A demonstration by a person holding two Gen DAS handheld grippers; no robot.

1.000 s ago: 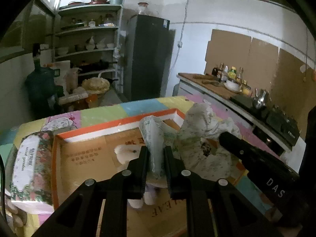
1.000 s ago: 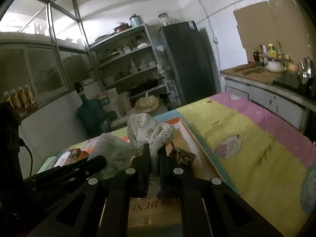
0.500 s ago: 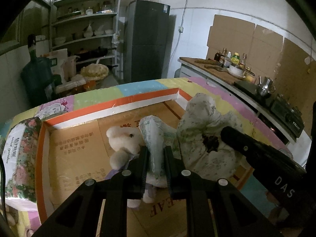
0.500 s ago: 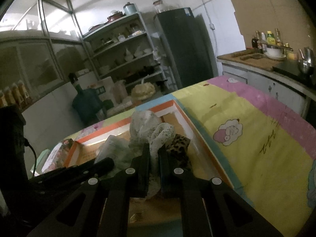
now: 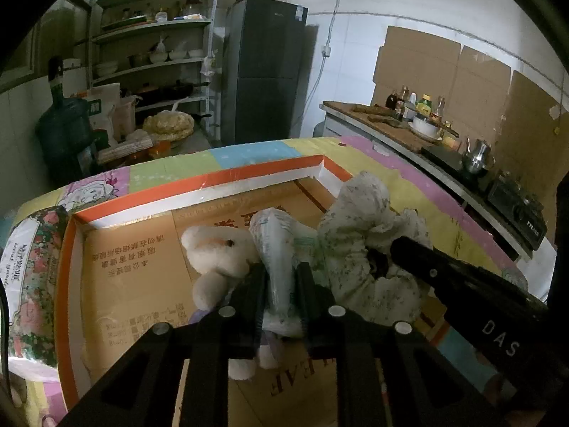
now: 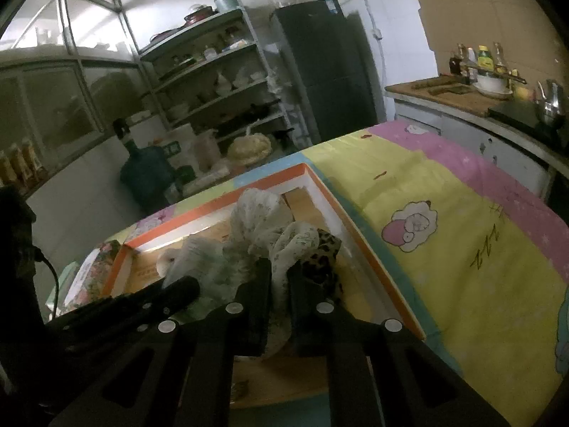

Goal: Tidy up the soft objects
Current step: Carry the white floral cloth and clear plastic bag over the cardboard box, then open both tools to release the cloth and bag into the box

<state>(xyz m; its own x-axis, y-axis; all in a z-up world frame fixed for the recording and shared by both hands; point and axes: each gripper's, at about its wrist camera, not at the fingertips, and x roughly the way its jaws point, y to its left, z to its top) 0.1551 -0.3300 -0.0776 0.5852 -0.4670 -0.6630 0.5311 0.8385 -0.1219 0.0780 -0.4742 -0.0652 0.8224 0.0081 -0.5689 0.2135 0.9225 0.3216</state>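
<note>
A shallow cardboard box with an orange rim (image 5: 249,174) (image 6: 359,224) lies on the colourful cloth-covered table. My left gripper (image 5: 279,274) pinches a pale crinkled plastic pack (image 5: 275,235) low inside the box. Its jaws are just starting to open, and the pack is still pressed between them. A white plush toy (image 5: 217,249) lies just left of it. My right gripper (image 6: 281,270) holds a white floral cloth (image 6: 256,213) (image 5: 359,213) bunched in the box. These jaws are opening too, with cloth still filling the gap. A leopard-print piece (image 6: 325,249) sits right of it.
A floral-wrapped pack (image 5: 28,270) (image 6: 96,270) lies outside the box's left wall. The yellow and pink tablecloth (image 6: 462,220) stretches to the right. A counter with stove and kettle (image 5: 476,160) runs along the right wall. Shelves, a dark fridge (image 5: 266,71) and a water jug (image 5: 64,131) stand behind.
Both grippers have sunk lower into the box with their loads and tilted further down. The white plush toy has come into view beside the left gripper.
</note>
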